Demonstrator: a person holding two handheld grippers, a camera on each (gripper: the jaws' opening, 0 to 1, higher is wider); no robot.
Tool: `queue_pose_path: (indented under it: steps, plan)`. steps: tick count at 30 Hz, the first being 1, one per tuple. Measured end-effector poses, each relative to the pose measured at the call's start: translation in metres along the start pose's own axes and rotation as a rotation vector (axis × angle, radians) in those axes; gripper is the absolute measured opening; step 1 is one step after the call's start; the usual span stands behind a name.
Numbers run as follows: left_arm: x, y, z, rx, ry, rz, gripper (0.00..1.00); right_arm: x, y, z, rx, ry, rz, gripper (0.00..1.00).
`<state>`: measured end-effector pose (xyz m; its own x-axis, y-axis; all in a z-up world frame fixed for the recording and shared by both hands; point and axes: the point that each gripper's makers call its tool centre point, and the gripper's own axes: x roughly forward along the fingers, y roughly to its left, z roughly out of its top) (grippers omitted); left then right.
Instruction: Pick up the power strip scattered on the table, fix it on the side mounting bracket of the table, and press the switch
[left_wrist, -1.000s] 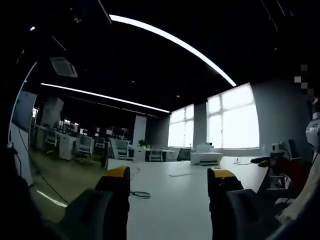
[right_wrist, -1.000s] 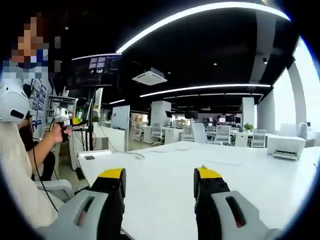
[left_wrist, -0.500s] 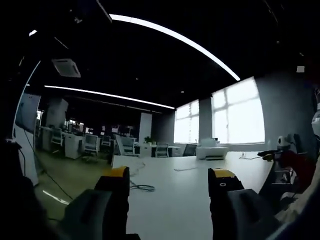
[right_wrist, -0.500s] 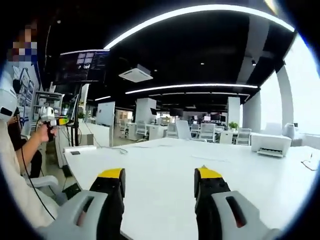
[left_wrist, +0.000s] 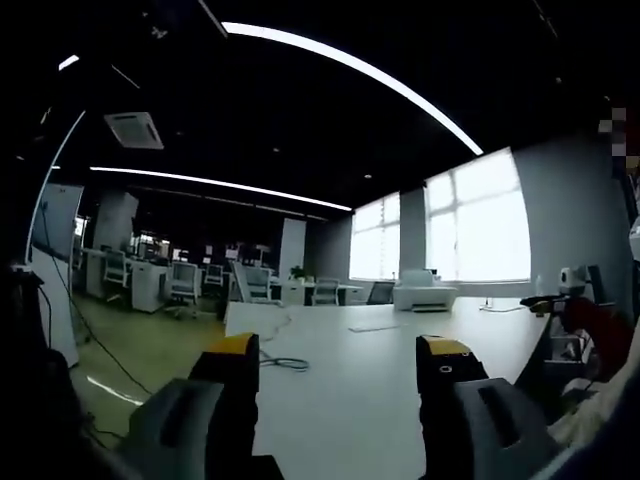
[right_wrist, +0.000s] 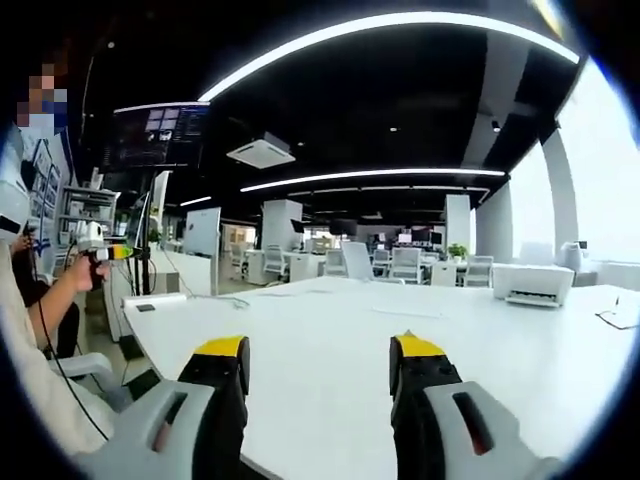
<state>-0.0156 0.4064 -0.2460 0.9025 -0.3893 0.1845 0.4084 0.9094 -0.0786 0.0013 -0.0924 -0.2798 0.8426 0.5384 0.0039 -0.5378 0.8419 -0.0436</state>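
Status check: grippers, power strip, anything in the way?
Left gripper open, empty. Right gripper open, empty. Both over the white table; a cable near its edge, strip not made out. White printer at the far end.

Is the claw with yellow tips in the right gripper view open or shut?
Open. The right claw has two yellow-tipped jaws standing well apart, with bare white table visible between them and nothing held.

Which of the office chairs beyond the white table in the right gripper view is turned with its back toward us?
The chair at the table's far edge, left of the others, shows its tall pale backrest; the chairs further right face other ways.
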Motion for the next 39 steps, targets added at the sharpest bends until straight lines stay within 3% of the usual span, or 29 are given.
queue_pose_path:
  steps: [7,10,19,25,31,39]
  plan:
    - [-0.003,0.007,-0.001,0.006,0.018,0.021,0.68,0.0,-0.001,-0.002,0.005,0.005,-0.001,0.52]
    - [-0.003,0.01,-0.002,0.016,0.035,0.031,0.63,0.001,-0.001,-0.002,0.007,0.006,0.0,0.52]
    - [-0.015,0.026,0.01,0.031,0.053,0.063,0.66,0.005,0.002,-0.002,0.009,0.006,0.012,0.52]
    - [-0.026,0.044,0.011,0.034,0.13,0.102,0.65,0.005,0.003,0.002,0.003,0.0,0.017,0.52]
    - [-0.031,0.052,0.015,0.05,0.168,0.108,0.66,0.006,0.005,0.003,-0.003,0.0,0.023,0.52]
    - [-0.041,0.067,0.0,0.057,0.33,0.115,0.65,0.005,0.005,0.008,0.0,-0.01,0.023,0.52]
